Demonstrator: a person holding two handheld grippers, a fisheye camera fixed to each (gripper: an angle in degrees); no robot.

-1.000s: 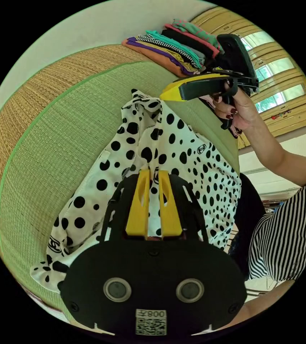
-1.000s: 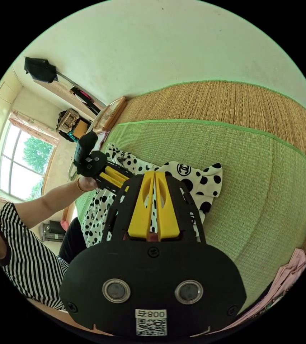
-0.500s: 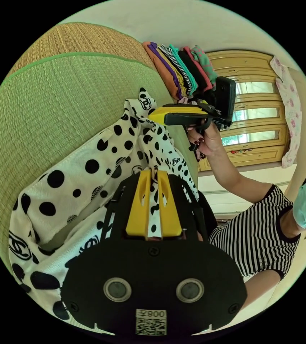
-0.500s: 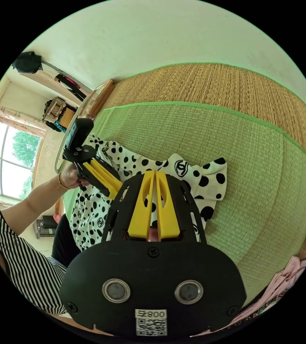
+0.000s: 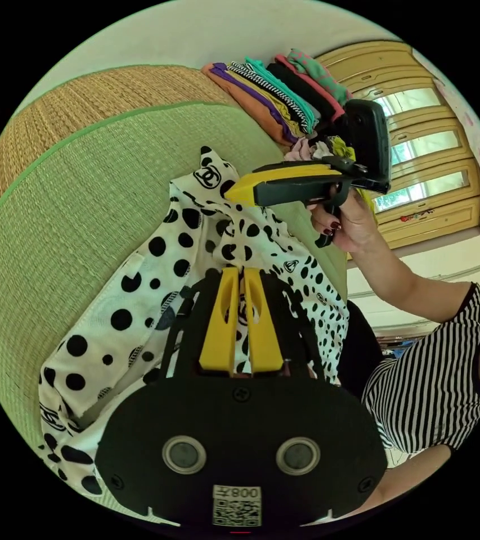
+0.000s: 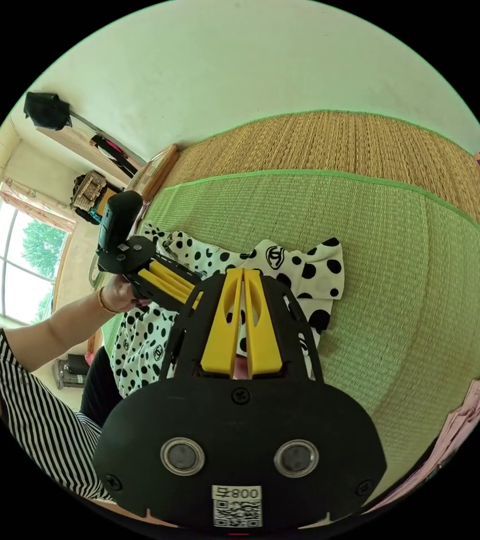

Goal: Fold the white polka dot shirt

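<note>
We had the white polka dot shirt (image 5: 138, 292) bunched at the centre of the left gripper view, part lifted off the green mat (image 5: 82, 214) and part trailing to the lower left of the frame. The left gripper (image 5: 238, 281) was clenched, its yellow jaws pressed together on a fold of dotted cloth at centre frame. The right gripper (image 6: 243, 284) looked the same in its own view: jaws drawn together with shirt fabric between them, so we judged both were grasping the shirt.

The step in hand seemed to be lifting and spreading the garment before any fold. To do it well, we judged we should draw the two grips apart until the held edge ran taut, let the loose part hang free, and then lay it flat on the mat.

The left gripper view gave us the stack of folded clothes (image 5: 273, 90) at the upper middle, the wooden window frames (image 5: 425, 146) at the upper right, and the right gripper from the side with the hand (image 5: 352, 225) around it. The right gripper view gave instead the shirt's spread corner (image 6: 313, 270) lying on the mat right of centre, the tan mat (image 6: 330, 146) beyond, and a bright window (image 6: 20, 259) at the left edge.
</note>
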